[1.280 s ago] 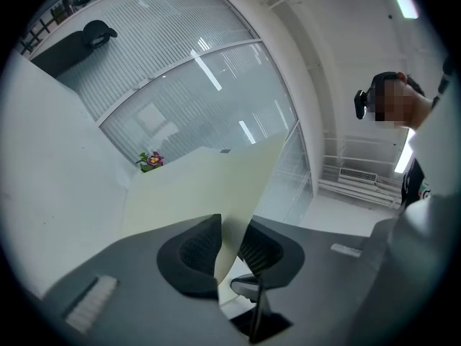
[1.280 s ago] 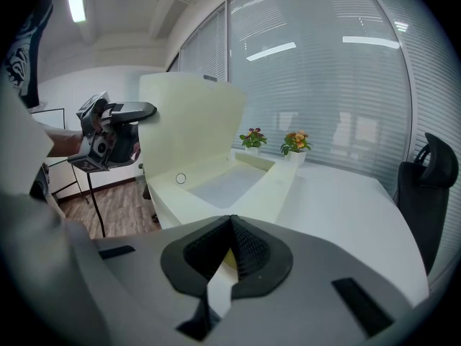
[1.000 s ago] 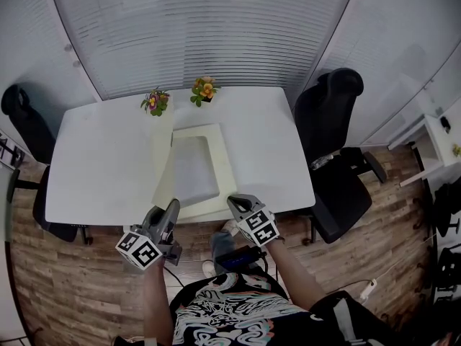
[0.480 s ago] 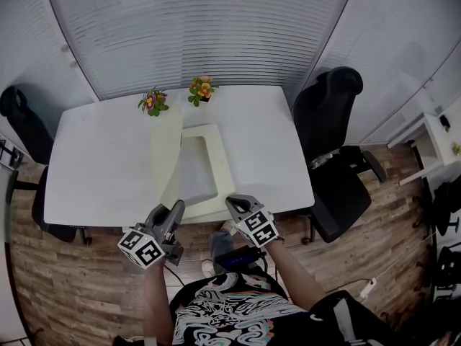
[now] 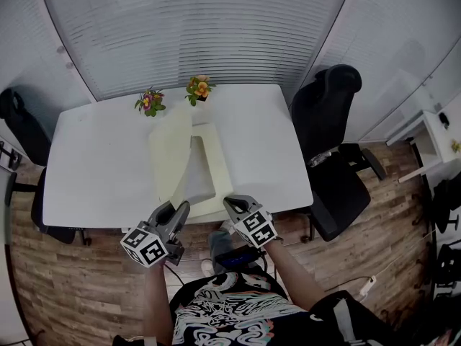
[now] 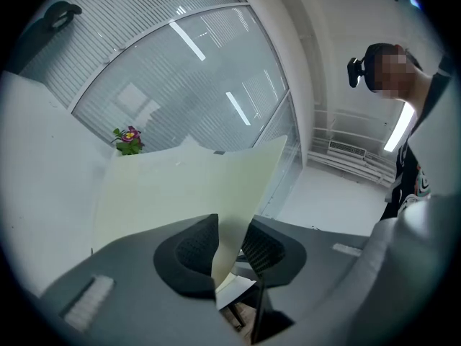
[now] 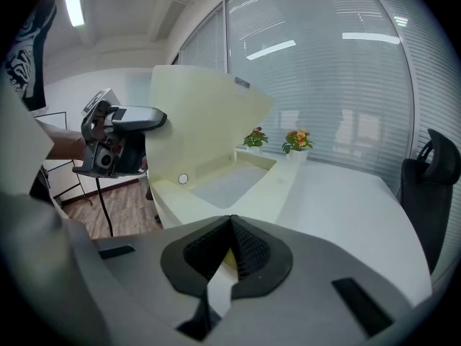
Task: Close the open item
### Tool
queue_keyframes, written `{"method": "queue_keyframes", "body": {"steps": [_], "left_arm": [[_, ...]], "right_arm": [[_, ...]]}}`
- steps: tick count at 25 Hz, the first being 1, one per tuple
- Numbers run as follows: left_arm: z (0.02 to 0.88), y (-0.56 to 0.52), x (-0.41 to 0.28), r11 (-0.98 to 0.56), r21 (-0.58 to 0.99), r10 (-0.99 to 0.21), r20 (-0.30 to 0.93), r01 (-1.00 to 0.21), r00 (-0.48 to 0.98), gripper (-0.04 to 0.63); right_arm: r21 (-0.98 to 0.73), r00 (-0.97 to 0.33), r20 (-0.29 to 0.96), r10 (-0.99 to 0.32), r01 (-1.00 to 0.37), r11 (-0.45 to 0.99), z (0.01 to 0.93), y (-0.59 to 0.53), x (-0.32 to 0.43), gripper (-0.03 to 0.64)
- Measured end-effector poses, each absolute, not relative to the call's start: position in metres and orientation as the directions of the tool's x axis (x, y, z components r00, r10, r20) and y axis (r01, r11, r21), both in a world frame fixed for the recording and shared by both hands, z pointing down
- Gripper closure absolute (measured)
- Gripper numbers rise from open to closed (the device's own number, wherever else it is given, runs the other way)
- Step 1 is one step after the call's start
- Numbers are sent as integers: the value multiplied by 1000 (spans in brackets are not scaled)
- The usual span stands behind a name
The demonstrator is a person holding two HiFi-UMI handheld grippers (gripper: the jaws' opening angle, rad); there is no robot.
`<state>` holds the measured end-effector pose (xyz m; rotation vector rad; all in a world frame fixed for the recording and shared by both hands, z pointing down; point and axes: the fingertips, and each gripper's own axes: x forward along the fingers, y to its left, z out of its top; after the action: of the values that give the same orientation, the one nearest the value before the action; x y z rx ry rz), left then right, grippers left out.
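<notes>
A flat cream box point(image 5: 218, 166) lies on the white table point(image 5: 94, 164), its base at the front middle. Its lid point(image 5: 171, 148) stands raised and tilted, hinged along the left side. My left gripper point(image 5: 178, 209) is at the lid's near corner. In the left gripper view the lid point(image 6: 180, 189) runs between the pads of that gripper point(image 6: 229, 247), which touch it while the jaws are opening. My right gripper point(image 5: 232, 204) is shut on the base's front rim point(image 7: 266, 186). In the right gripper view the gripper point(image 7: 230, 249) faces the lid point(image 7: 202, 114).
Two small flower pots point(image 5: 148, 102) point(image 5: 199, 89) stand at the table's far edge by the blinds. A black office chair point(image 5: 328, 128) is at the right of the table, another point(image 5: 21, 121) at the left. Wooden floor lies below the front edge.
The lid has swung up from lying flat at the left to standing nearly upright over the base. The left gripper has turned and shifted slightly right. The right gripper has hardly moved.
</notes>
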<state>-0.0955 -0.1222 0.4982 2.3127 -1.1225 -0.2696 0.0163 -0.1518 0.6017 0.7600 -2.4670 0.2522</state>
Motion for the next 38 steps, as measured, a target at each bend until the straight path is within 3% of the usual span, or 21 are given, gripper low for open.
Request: {"method": "queue_keyframes", "body": {"steps": [38], "left_arm": [[547, -131, -45, -596, 370, -606, 374, -712, 702, 480]], "right_arm": [[-11, -698, 556, -451, -549, 836, 604, -151, 18, 615]]}}
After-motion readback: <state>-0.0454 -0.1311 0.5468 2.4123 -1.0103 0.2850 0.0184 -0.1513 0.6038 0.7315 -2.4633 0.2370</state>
